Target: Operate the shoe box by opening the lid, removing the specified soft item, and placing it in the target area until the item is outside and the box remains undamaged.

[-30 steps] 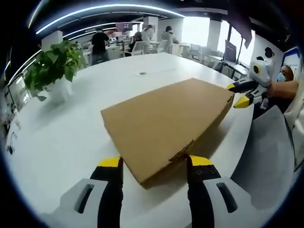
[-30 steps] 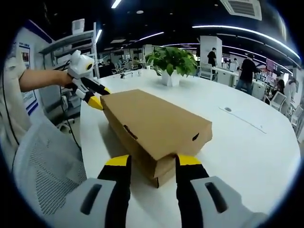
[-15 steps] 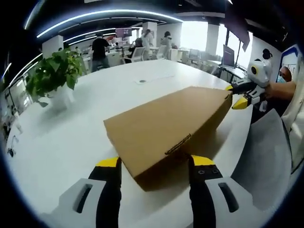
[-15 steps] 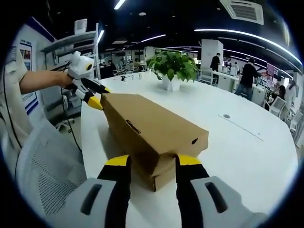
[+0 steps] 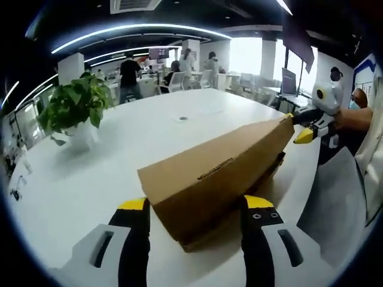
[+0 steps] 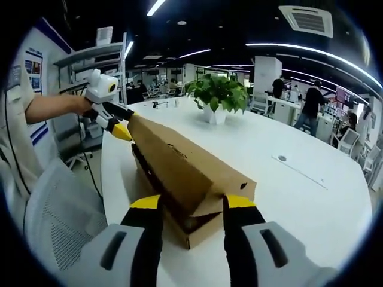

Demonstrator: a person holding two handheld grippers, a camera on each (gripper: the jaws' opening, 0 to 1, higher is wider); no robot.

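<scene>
White round tabletop [image 5: 90, 179]: brown cardboard shoe box [image 6: 179, 173], lid [image 5: 221, 167] half-raised; both hand-held grippers' (left [image 5: 194, 209], right [image 6: 185, 206]) jaws spread, straddling its corners. Next: swing lid fully back.

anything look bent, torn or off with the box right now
Nothing looks damaged. The shoe box sits flat on the white table; its lid is tilted up along one long side, with a dark gap beneath. The left gripper and the right gripper are at opposite ends.

Shoe box [image 5: 215, 173] on table [image 5: 90, 185], before plant [image 5: 75, 104]
</scene>
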